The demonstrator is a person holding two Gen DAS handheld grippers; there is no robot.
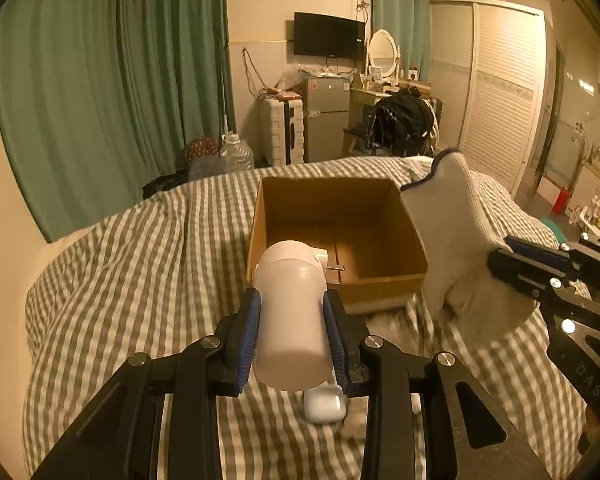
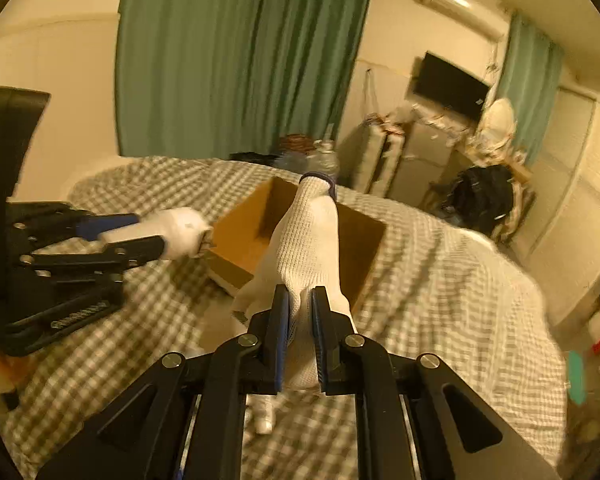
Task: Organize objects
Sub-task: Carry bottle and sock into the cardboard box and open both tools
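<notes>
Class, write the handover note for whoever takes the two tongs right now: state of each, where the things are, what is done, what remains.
Left tongs: shut on the white plug adapter, held above the near edge of the cardboard box.
Right tongs: shut on the white knit glove, held up beside the box.
The box sits open on the checked bedcover; it appears empty.
A white earbud case lies on the cover below the left tongs.
Done: both items picked up.
Left: drop adapter and glove into the box, probably then the earbud case.
</notes>
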